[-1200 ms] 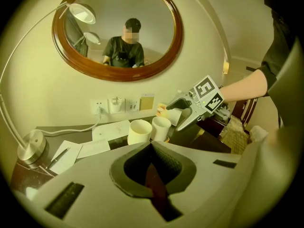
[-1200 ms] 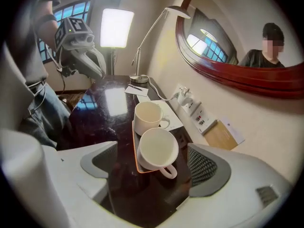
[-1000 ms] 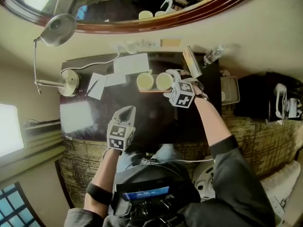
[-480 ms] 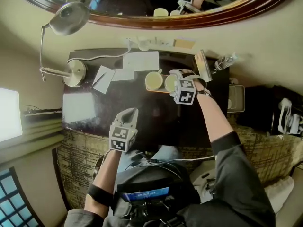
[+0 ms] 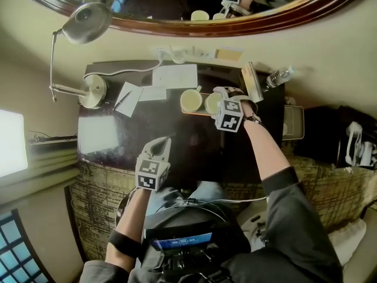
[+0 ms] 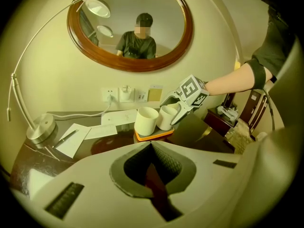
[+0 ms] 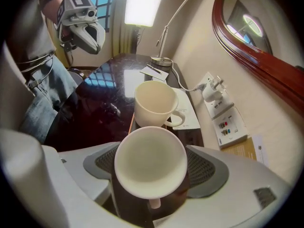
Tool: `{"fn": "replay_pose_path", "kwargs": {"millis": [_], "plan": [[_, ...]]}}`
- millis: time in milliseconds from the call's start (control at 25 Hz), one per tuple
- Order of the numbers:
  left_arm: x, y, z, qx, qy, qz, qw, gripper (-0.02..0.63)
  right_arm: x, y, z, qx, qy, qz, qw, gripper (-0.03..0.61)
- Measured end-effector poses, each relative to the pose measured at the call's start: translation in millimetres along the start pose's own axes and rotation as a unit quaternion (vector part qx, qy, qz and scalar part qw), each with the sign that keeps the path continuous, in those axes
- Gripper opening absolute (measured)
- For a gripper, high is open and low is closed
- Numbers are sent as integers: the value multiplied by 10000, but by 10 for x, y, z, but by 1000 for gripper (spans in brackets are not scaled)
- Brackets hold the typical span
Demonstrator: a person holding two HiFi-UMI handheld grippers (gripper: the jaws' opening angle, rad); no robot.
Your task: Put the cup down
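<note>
Two cream cups stand side by side on an orange tray (image 5: 197,113) at the back of the dark desk (image 5: 177,140). My right gripper (image 5: 218,99) reaches round the right cup (image 5: 212,103), which stands upright on the tray. In the right gripper view this cup (image 7: 150,160) fills the gap between the pads, and the jaws (image 7: 150,167) are closing, close on either side of its rim. The left cup (image 7: 154,103) stands just beyond, handle to the right. My left gripper (image 5: 160,143) hovers shut and empty over the desk's near edge; its jaws (image 6: 151,146) meet.
A desk lamp (image 5: 94,90) stands at the left, with papers (image 5: 175,75) and a pen (image 5: 123,99) behind the tray. A water bottle (image 5: 280,75) lies at the back right corner. Wall sockets with a plug (image 7: 213,91) sit under the round mirror.
The head view shifted a little a second ago. My right gripper has stayed round the right cup on the tray, and the left gripper has hardly moved.
</note>
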State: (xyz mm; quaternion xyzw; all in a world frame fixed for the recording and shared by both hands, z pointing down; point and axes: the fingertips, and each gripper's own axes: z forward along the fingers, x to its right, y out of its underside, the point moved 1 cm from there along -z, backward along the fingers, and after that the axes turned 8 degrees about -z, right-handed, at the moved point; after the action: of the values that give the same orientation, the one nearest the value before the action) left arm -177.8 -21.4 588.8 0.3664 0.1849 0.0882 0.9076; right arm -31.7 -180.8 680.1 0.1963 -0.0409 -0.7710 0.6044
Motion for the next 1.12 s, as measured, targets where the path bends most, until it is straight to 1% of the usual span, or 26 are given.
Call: {"fn": "replay_pose_path", "kwargs": {"millis": [120, 240, 360, 440, 520, 560, 680, 720, 800, 920, 1040, 1120], "plan": [[7, -7, 8, -1, 48, 27, 10000, 2, 6, 45, -46, -66, 161, 482, 9987, 443], [27, -8, 7, -13, 111, 73, 9999, 2, -37, 98, -126, -26, 293, 1144, 9930, 443], [54, -11, 1, -27, 198, 138, 9997, 2, -101, 159, -246, 35, 476, 1784, 9828, 443], [64, -7, 5, -41, 254, 185, 9995, 2, -147, 221, -342, 61, 651, 2267, 9718, 443], [44, 17, 25, -36, 257, 247, 9994, 2, -224, 299, -442, 112, 819, 2846, 9551, 443], [46, 26, 37, -44, 279, 289, 9992, 2, -267, 342, -499, 136, 926, 3151, 9444, 443], [131, 11, 83, -98, 466, 470, 9978, 2, -502, 515, -646, 93, 1174, 4081, 9053, 443], [165, 6, 104, -111, 531, 528, 9971, 3, -602, 592, -672, 37, 1239, 4322, 8932, 443], [262, 4, 143, -168, 703, 634, 9954, 3, -792, 735, -733, -110, 1373, 4645, 8748, 442], [437, -23, 185, -241, 962, 790, 9919, 3, -1132, 920, -835, -375, 1421, 5039, 8511, 442], [568, -27, 229, -304, 1153, 948, 9883, 3, -1451, 1188, -883, -646, 1530, 5386, 8260, 442], [621, 0, 252, -339, 1210, 1052, 9865, 3, -1595, 1331, -929, -792, 1639, 5528, 8132, 442]]}}
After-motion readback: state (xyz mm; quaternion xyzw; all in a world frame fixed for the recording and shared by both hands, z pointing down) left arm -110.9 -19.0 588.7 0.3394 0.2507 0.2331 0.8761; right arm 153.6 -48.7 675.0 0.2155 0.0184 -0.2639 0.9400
